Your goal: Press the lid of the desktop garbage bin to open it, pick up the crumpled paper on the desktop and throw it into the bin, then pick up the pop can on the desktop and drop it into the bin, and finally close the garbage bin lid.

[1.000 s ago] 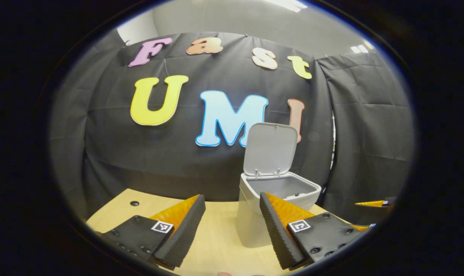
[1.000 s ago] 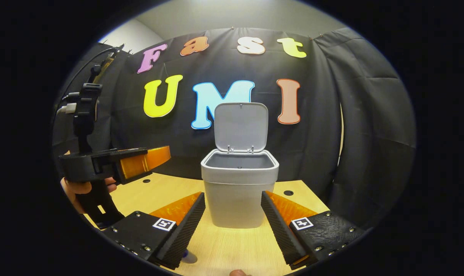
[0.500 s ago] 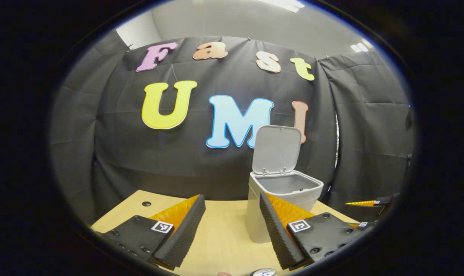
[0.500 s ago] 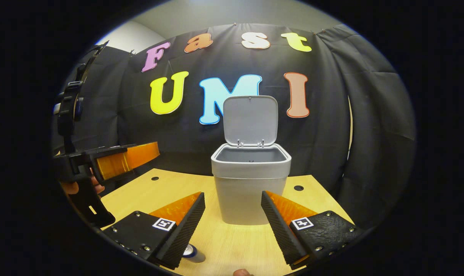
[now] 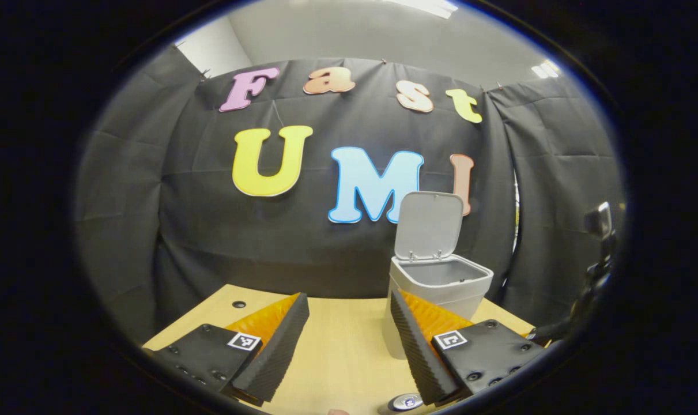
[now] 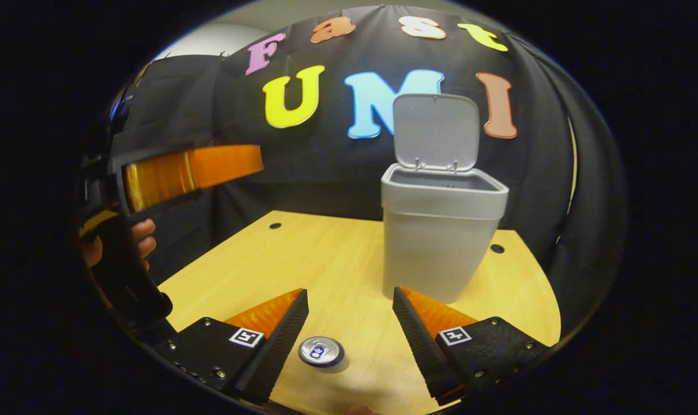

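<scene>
Right gripper view: right claw point(image 6: 349, 331) is open, nothing between the fingers, hanging over the tabletop point(image 6: 325, 259). Can point(image 6: 321, 351) stands upright directly below the gap, slightly toward the left finger, top face to the camera. So its long axis is vertical and runs roughly along the claw's line of sight (awkward for a side grip as posed). My read: the claw has to drop and level out so the fingers straddle the can's wall, or else come straight down on the rim.

Left gripper view: left claw point(image 5: 349, 334) also open and empty. Same can point(image 5: 407, 402) sits at the bottom edge, under its right finger, mostly cut off. In the right gripper view the left claw point(image 6: 193, 170) is up at the left side with a hand point(image 6: 144, 239) on its grip, well above the tabletop. Right claw looks nearer and better lined up, so the can is likely its job.

Bin point(image 6: 444, 230) is beyond the can, to the right, well apart from it, standing on the tabletop. Lid point(image 6: 436, 129) stands upright on the back hinge, mouth fully exposed. Inside: angle too shallow in both views, can't tell what's in it. No crumpled paper on the visible tabletop, so the paper step is probably done; can and lid closing remain.
</scene>
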The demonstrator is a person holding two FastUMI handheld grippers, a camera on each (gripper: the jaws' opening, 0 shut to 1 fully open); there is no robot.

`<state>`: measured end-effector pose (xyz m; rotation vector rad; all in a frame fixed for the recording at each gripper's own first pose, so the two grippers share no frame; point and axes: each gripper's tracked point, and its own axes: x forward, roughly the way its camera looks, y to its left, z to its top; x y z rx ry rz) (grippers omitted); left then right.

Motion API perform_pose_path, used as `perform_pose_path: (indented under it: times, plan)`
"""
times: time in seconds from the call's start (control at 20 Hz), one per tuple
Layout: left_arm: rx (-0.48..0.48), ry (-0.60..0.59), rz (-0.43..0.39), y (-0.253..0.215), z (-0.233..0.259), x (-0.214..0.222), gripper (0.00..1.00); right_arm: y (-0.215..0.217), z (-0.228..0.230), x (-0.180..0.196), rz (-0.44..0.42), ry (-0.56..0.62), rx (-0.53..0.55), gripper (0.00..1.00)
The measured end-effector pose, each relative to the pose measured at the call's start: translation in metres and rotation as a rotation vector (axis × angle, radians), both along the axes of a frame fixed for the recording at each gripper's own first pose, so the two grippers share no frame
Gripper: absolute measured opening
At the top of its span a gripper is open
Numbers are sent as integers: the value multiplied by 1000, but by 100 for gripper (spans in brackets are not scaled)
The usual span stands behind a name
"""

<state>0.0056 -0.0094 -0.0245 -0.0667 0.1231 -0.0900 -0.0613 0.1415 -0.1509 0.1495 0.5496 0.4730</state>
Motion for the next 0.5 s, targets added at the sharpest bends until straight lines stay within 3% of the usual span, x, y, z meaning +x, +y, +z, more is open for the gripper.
perform_pose_path:
  times: [0.2, 0.5]
  plan:
    - [-11, 5, 28, 15, -1, -8, 92, 19, -29, -14, 84, 128, -21, 95]
    - [-23, 25, 35, 21, -13, -8, 92, 30, -64, -30, 128, 272, -52, 95]
